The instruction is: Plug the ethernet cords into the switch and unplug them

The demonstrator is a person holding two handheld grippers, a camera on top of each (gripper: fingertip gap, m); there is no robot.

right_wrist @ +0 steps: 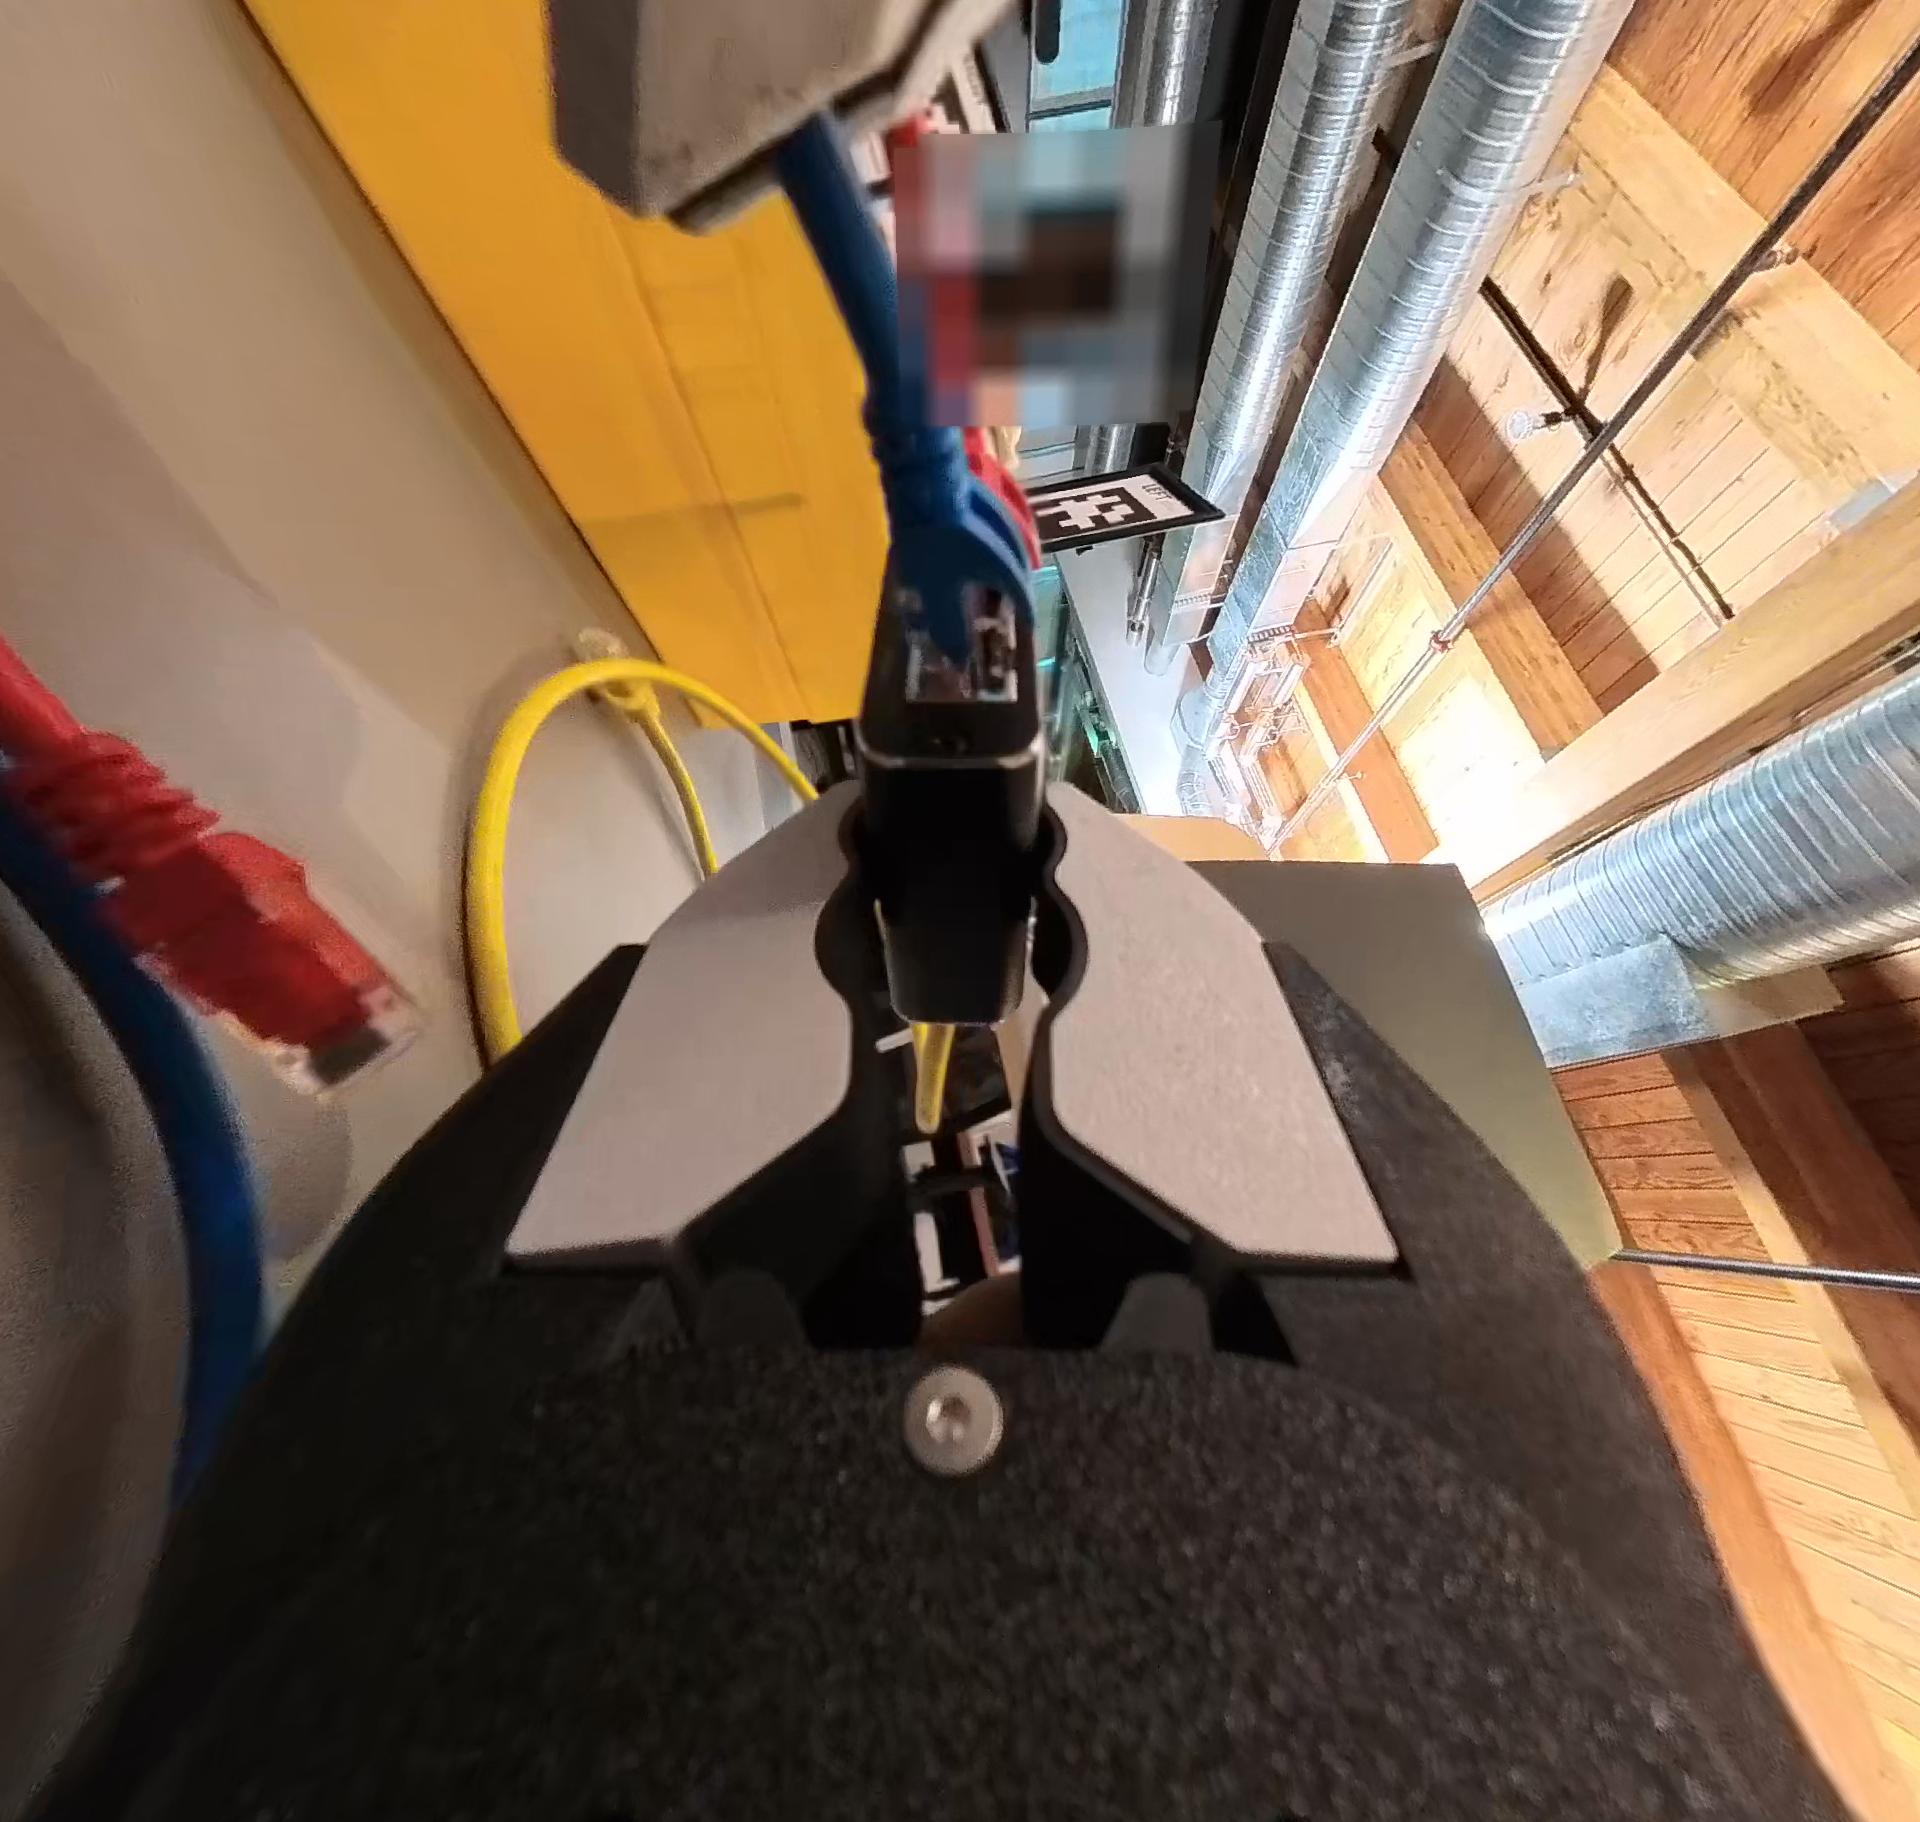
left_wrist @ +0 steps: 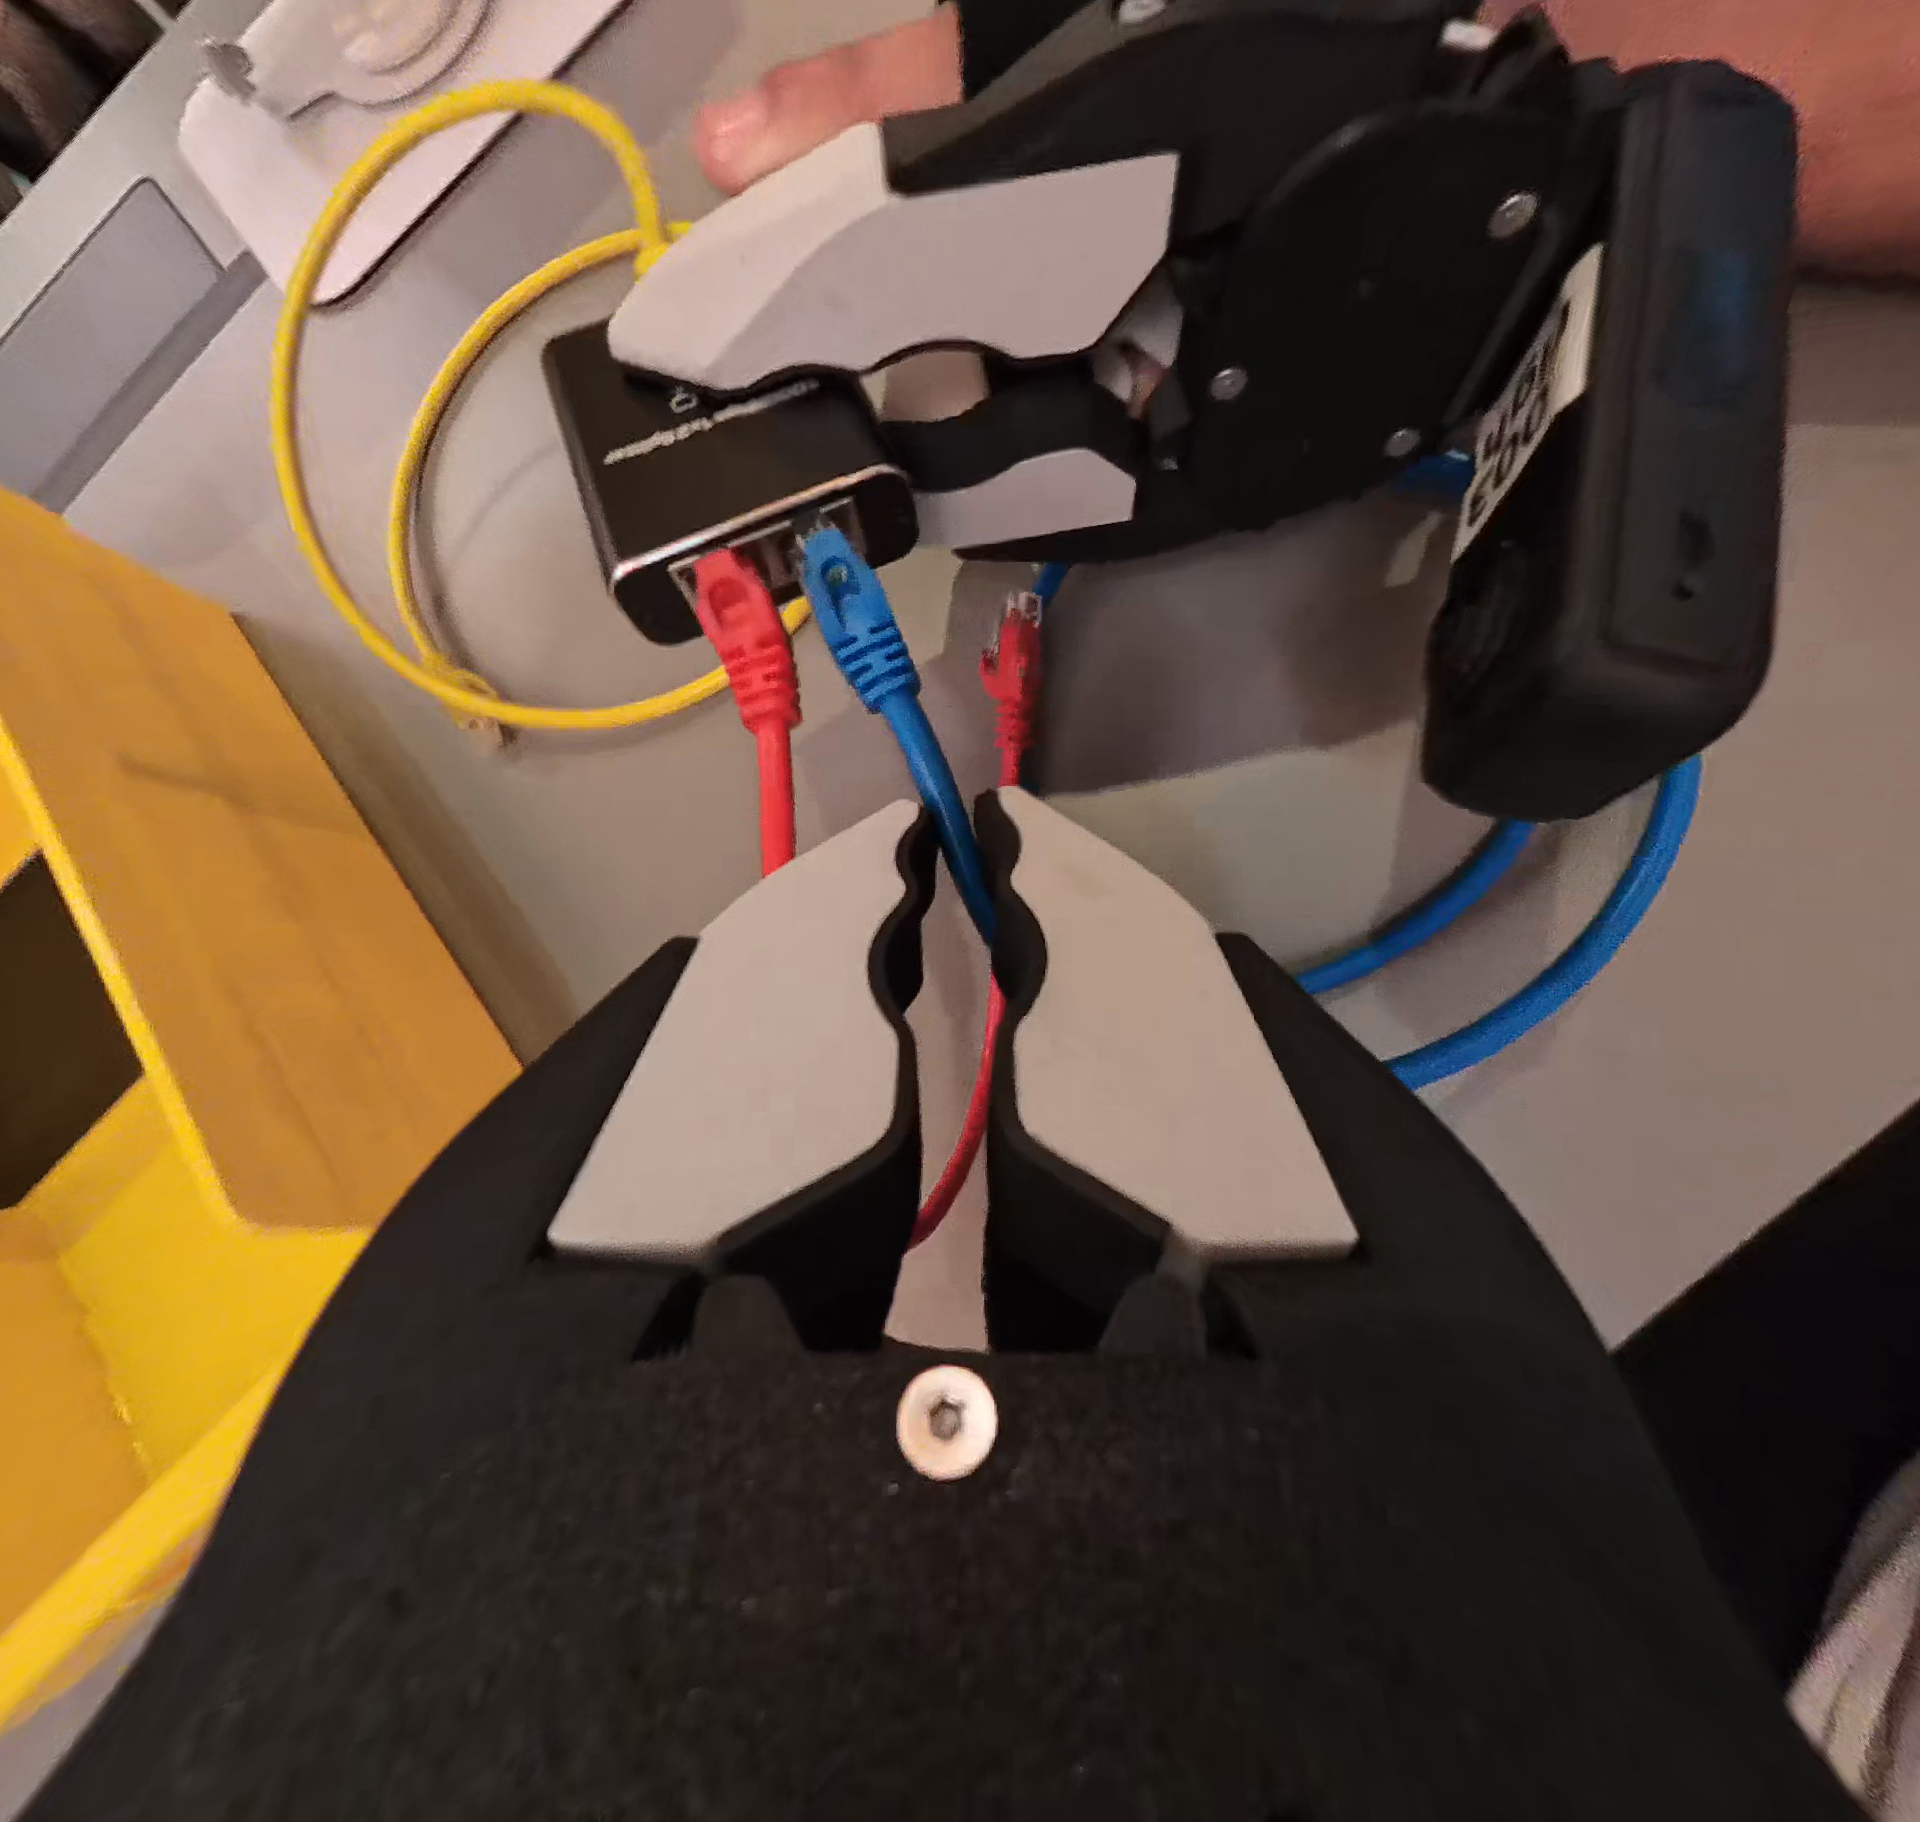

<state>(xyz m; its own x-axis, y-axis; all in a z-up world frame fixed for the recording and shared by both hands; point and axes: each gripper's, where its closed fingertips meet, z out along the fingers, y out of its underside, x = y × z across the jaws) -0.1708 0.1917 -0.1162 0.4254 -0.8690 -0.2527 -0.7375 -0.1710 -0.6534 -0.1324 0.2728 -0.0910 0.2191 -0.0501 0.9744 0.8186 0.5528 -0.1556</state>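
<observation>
A small black switch (left_wrist: 717, 463) is held just above the grey table (left_wrist: 1195, 681). A red plug (left_wrist: 743, 619) and a blue plug (left_wrist: 852, 598) sit in its front ports. My right gripper (left_wrist: 779, 422) comes in from the right and is shut on the switch body; in the right wrist view the gripper (right_wrist: 951, 837) clamps the switch (right_wrist: 951, 764), with the blue plug (right_wrist: 935, 546) in its port. My left gripper (left_wrist: 956, 816) is shut on the blue cable (left_wrist: 925, 733) just behind its plug. A second red plug (left_wrist: 1013, 650) lies loose beside the switch.
A yellow box (left_wrist: 156, 941) stands close on the left. A yellow cable (left_wrist: 416, 422) loops behind the switch. The blue cable coils on the right (left_wrist: 1558, 941). A grey metal plate (left_wrist: 416, 58) lies at the back left. A hand (left_wrist: 831, 99) holds the right gripper. Across from one pair of fingers to the other is roughly 9 cm. The grey metal plate (left_wrist: 416, 58) is about 35 cm from my right fingertips.
</observation>
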